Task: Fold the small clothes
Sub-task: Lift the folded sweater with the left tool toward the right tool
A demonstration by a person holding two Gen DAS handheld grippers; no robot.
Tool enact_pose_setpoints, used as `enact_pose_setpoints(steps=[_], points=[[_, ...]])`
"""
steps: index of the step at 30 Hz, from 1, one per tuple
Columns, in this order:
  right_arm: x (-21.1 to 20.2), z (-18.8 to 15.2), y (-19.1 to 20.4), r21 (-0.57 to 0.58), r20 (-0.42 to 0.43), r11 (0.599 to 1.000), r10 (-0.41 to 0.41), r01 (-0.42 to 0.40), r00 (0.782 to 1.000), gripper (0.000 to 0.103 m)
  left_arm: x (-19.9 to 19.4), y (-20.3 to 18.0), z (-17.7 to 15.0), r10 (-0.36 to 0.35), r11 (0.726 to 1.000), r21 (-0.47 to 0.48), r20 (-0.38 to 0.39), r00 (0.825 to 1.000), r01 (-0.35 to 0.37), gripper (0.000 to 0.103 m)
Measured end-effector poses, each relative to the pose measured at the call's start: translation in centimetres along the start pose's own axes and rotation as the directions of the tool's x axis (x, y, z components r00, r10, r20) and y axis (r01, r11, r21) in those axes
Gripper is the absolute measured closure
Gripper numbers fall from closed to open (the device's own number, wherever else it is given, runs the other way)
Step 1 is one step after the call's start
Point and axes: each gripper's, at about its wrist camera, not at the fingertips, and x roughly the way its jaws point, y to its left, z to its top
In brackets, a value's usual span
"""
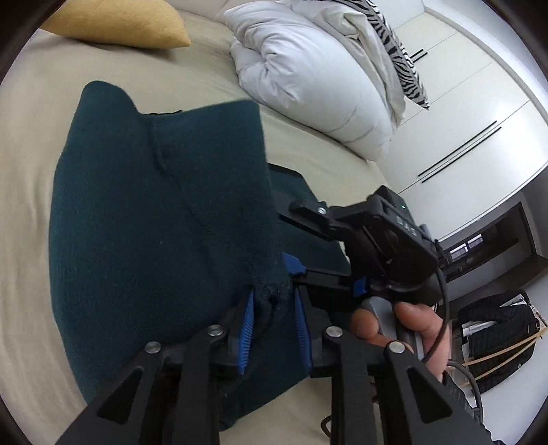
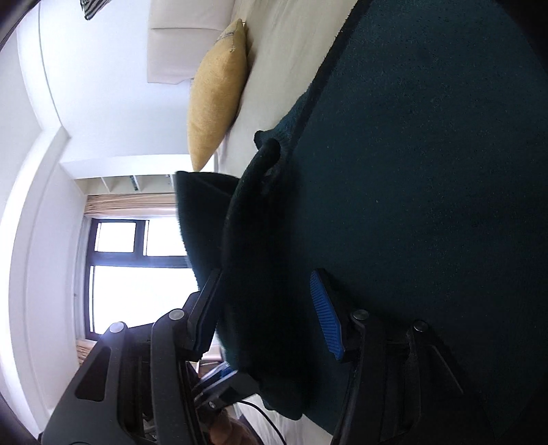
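A dark teal knit garment (image 1: 154, 219) lies on the cream bed, one layer lifted and folded over. My left gripper (image 1: 273, 297) is shut on a bunched edge of this garment between its blue pads. My right gripper (image 1: 328, 274) shows in the left wrist view just right of it, held by a hand. In the right wrist view the garment (image 2: 428, 171) fills the right side, and a thick fold hangs between the wide-apart jaws of the right gripper (image 2: 265, 284). The blue pad (image 2: 325, 315) stands clear of the cloth.
A yellow cushion (image 1: 120, 20) lies at the far end of the bed (image 1: 27, 143). A white duvet (image 1: 308, 75) with a zebra-striped pillow is piled at the back right. A black bag (image 1: 496, 335) sits on the floor beside white wardrobes. A window (image 2: 137, 274) shows at left.
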Motion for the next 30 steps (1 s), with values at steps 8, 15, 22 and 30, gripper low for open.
enact_pose_setpoints(steps=[8, 15, 22, 30], points=[[0.5, 0.7, -0.1, 0.019, 0.008, 0.999, 0.041, -0.041, 0.999, 0.053, -5.4, -1.9, -2.4, -0.125, 0.990, 0.066, 0.034, 0.992, 0.123, 0.048], [-0.2, 0.1, 0.5, 0.001, 0.032, 1.000, -0.008, 0.008, 0.999, 0.051, -6.7, 0.0, -2.4, -0.172, 0.985, 0.011, 0.086, 0.981, 0.172, 0.048], [2.4, 0.0, 2.8, -0.105, -0.055, 0.967, -0.240, 0.233, 0.969, 0.051, -7.9, 2.4, -3.1, -0.068, 0.998, -0.009, 0.125, 0.990, 0.070, 0.048], [5.1, 0.0, 4.7, -0.170, -0.101, 0.929, -0.350, 0.330, 0.931, 0.063, -5.3, 3.6, -3.9, 0.067, 0.998, 0.000, 0.043, 0.997, -0.067, 0.048]])
